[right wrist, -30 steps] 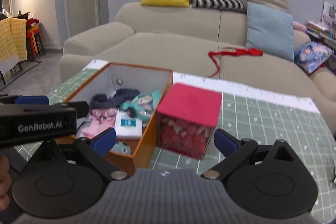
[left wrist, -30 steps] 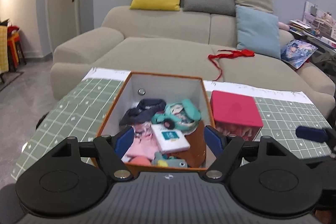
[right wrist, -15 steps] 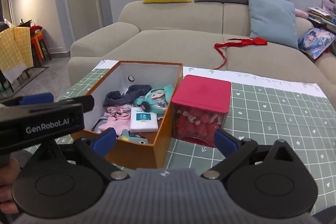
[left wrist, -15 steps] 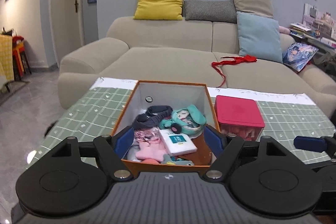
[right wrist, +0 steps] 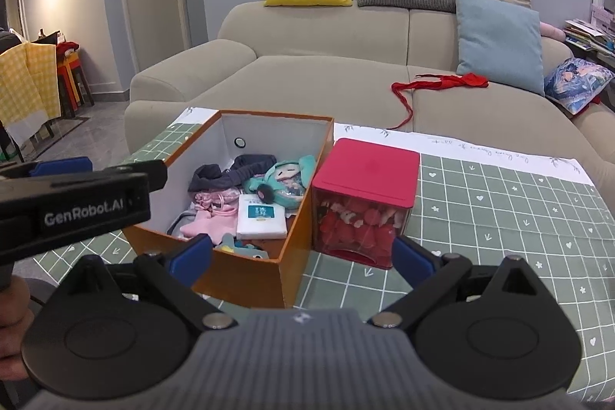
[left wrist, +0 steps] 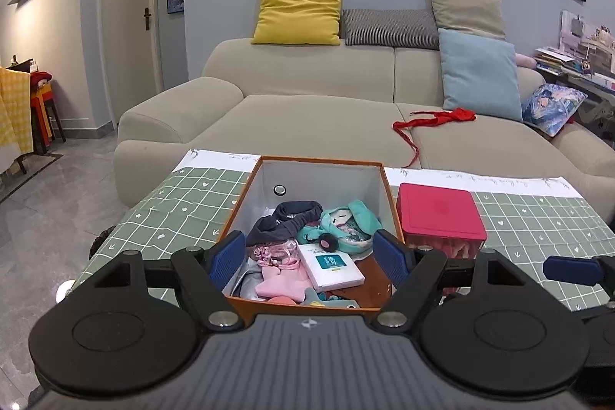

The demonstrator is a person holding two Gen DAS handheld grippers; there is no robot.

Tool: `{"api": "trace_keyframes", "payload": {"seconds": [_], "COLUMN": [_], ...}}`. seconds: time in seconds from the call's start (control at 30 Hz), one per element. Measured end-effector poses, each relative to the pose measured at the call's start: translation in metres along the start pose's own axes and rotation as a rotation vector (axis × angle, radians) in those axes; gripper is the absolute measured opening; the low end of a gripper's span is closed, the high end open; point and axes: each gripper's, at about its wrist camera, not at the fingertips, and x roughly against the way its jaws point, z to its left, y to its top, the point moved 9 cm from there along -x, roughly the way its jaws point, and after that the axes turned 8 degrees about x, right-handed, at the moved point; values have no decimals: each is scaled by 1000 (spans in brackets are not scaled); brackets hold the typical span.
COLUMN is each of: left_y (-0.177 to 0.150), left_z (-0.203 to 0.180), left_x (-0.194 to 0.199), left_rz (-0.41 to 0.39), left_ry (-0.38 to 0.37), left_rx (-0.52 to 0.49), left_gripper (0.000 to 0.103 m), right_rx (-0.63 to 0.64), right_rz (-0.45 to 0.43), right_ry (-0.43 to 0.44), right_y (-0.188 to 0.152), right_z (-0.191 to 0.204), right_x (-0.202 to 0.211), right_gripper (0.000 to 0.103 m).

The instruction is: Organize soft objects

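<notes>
An open orange box (left wrist: pixel 389 195) (right wrist: pixel 246 275) stands on the green checked table. It holds soft things: a dark headband (left wrist: pixel 284 223) (right wrist: pixel 223 173), a teal plush doll (left wrist: pixel 346 221) (right wrist: pixel 284 179), a pink plush star (left wrist: pixel 282 283) (right wrist: pixel 201 223), pink cords and a white tissue pack (left wrist: pixel 330 266) (right wrist: pixel 261 218). My left gripper (left wrist: pixel 309 258) is open and empty, just in front of the box's near wall. My right gripper (right wrist: pixel 301 254) is open and empty, near the box's right corner. The left gripper's body (right wrist: pixel 73 202) shows in the right wrist view.
A clear cube with a red lid (left wrist: pixel 440 214) (right wrist: pixel 365 195), full of red items, stands right of the box. A beige sofa (left wrist: pixel 326 118) behind the table carries cushions and a red ribbon (left wrist: pixel 434 120) (right wrist: pixel 438 83). Table edge is at left, with floor beyond.
Both grippers have drawn back and risen from the box, so more of the room shows. Both stay open and empty. The box contents have not moved.
</notes>
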Motion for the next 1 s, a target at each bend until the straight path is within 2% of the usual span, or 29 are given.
{"api": "trace_keyframes", "payload": {"seconds": [0.17, 0.33, 0.67, 1.0], "left_y": [0, 5, 1, 1], "left_z": [-2, -2, -5, -5], "left_x": [1, 6, 3, 2], "left_rz": [-5, -54, -25, -34], "left_ry": [-11, 14, 4, 10], "left_rx": [7, -8, -14, -28], "left_gripper": [89, 89, 89, 89], "right_rx": [-4, -17, -18, -22], "right_rz": [-11, -15, -12, -15], "right_ry": [-17, -39, -40, -27], "right_y": [0, 0, -1, 0], "right_z": [-8, -18, -19, -18], "right_x": [5, 6, 4, 6], "right_gripper": [98, 98, 98, 98]}}
